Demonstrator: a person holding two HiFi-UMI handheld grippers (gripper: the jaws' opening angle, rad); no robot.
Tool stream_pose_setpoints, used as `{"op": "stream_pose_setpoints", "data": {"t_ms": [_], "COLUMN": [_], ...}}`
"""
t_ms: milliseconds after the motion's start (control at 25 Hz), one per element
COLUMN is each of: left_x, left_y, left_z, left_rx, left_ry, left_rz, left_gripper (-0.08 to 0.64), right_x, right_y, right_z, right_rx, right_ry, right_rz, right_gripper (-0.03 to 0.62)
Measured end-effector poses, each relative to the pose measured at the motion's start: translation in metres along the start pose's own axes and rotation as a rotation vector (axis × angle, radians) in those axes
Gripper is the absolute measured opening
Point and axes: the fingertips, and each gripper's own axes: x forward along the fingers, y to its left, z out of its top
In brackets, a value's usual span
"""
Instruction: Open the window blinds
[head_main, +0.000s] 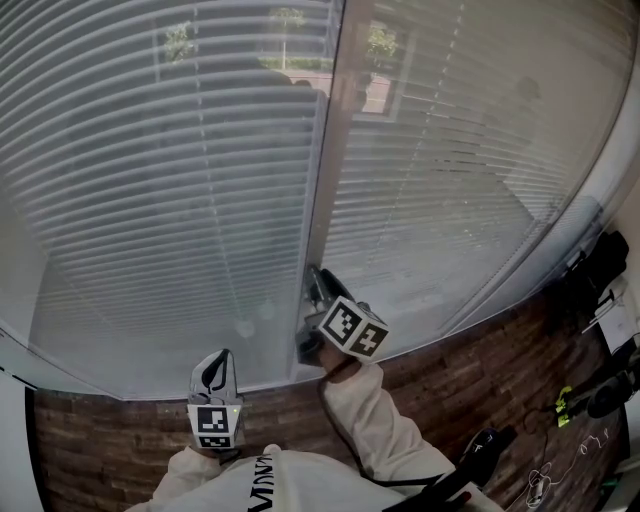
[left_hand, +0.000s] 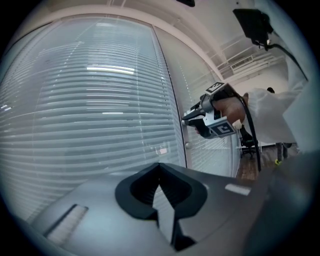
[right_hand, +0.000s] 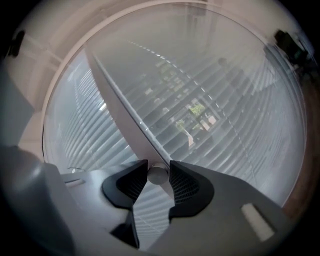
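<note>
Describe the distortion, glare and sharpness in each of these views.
Head view: the blinds bow outward, and dark reflections lie across them. Left gripper view: heavy fisheye with black corners, bright streaks of glare on the blinds, the right gripper sharp. Right gripper view: round fisheye frame, hazy blinds, and the knob between the jaws slightly soft.

Sleeves (head_main: 385, 425) are cream; grey right claw (right_hand: 157, 167) (black pads (right_hand: 185, 187)) bears a black-and-white cube (head_main: 352, 330).

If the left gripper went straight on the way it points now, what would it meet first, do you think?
Most likely the left glass pane, with the blinds behind it; the left gripper aims just left of the window post. Nothing shows in between, though the depth is hard to judge.
</note>
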Motion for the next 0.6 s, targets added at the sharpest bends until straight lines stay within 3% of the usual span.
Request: {"op": "stream_pose_setpoints", "data": {"t_ms": [240,400,600], "left_x": [0.0,0.002,0.002], "left_y": [0.0,-0.005,-0.007], "left_z": [-0.003,-0.001,-0.001], "left_rx": [0.001,0.003,0.003], "left_ry": [0.007,0.002,-0.001], "left_rz": [0.001,-0.013,-0.014], "left_gripper": [0.0,0.0,0.0], "right_x": [-0.001,-0.002,0.001], "right_y": [0.008,0.014,0.015], "right_z": [-0.009,-0.009,-0.018], "right_rx": [-0.471,-0.771,-1.086], "right_ry": [0.101,0.117,0.174], "right_rz": [-0.02,-0.055,-0.069], "right_gripper": [0.146,0.147,0.144]}}
